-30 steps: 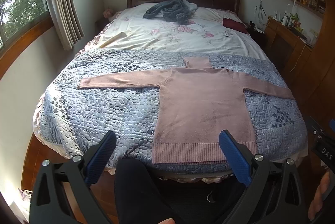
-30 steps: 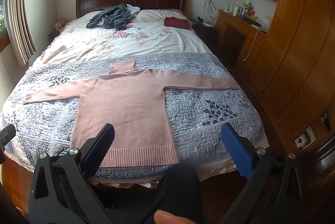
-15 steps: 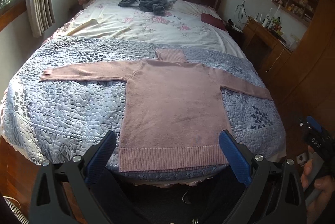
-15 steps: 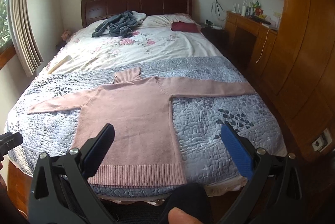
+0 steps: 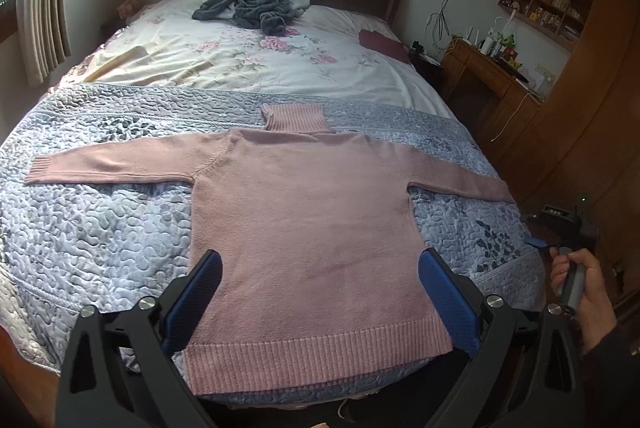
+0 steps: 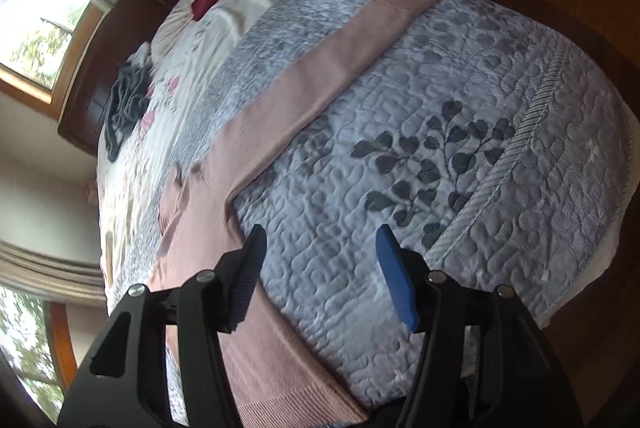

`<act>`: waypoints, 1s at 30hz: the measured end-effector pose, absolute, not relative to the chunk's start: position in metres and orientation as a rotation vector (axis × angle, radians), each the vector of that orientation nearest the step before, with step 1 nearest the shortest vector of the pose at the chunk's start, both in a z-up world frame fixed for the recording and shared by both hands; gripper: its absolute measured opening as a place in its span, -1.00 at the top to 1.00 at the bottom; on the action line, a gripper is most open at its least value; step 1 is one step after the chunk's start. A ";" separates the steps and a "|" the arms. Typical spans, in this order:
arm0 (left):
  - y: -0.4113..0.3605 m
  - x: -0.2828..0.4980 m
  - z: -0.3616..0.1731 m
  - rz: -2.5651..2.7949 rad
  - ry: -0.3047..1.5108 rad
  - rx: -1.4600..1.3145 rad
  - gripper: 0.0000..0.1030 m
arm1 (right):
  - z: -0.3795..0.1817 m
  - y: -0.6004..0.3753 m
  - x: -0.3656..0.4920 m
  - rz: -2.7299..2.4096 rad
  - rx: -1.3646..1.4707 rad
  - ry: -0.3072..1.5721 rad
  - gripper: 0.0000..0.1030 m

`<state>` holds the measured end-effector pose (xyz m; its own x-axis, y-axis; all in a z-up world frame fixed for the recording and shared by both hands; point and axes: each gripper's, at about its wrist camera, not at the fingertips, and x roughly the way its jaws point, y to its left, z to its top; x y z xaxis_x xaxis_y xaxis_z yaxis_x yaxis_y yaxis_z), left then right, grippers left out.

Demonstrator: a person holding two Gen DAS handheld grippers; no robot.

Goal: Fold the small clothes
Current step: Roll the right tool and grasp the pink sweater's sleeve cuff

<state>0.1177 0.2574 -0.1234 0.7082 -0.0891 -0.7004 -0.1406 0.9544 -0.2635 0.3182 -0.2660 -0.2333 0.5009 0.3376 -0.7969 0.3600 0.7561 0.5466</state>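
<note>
A wide bed under a grey-blue quilted coverlet (image 5: pixel 100 228) carries a dusty-pink knitted turtleneck sweater (image 5: pixel 304 228), spread flat with both sleeves out. Within the last second the right hand-held gripper (image 6: pixel 320 268) has swung from a level view to a tilted one over the sweater's right sleeve (image 6: pixel 320 68), jaws apart, likely starting the first fold. The left hand-held gripper (image 5: pixel 320 292) hovers open above the hem, nearer than before

Left wrist view faces the bed (image 5: pixel 120 236) squarely from its foot; right wrist view is tilted, nearer.
</note>
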 end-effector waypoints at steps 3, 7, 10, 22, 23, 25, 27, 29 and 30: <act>0.258 0.132 -0.137 -0.024 0.783 -0.377 -0.92 | -0.260 -0.320 0.353 -0.046 0.916 1.017 -0.06; 0.257 0.155 -0.160 -0.020 0.829 -0.416 -0.92 | -0.294 -0.378 0.403 -0.053 1.082 0.966 -0.06; 0.261 0.169 -0.177 -0.023 0.869 -0.475 -0.92 | -0.311 -0.412 0.436 -0.066 1.185 0.887 -0.06; 0.270 0.199 -0.222 0.037 0.933 -0.578 -0.92 | -0.368 -0.471 0.516 -0.166 1.230 0.850 0.21; 0.272 0.200 -0.225 0.040 0.935 -0.584 -0.92 | -0.370 -0.472 0.519 -0.166 1.225 0.850 0.21; 0.276 0.203 -0.230 0.052 0.949 -0.608 -0.92 | -0.371 -0.473 0.526 -0.167 1.215 0.847 0.21; 0.282 0.204 -0.235 0.060 0.958 -0.644 -0.92 | -0.372 -0.473 0.534 -0.166 1.205 0.847 0.21; 0.289 0.205 -0.240 0.069 0.968 -0.682 -0.92 | -0.371 -0.473 0.539 -0.163 1.188 0.850 0.18; 0.292 0.205 -0.243 0.075 0.976 -0.698 -0.92 | -0.370 -0.472 0.541 -0.165 1.176 0.852 0.23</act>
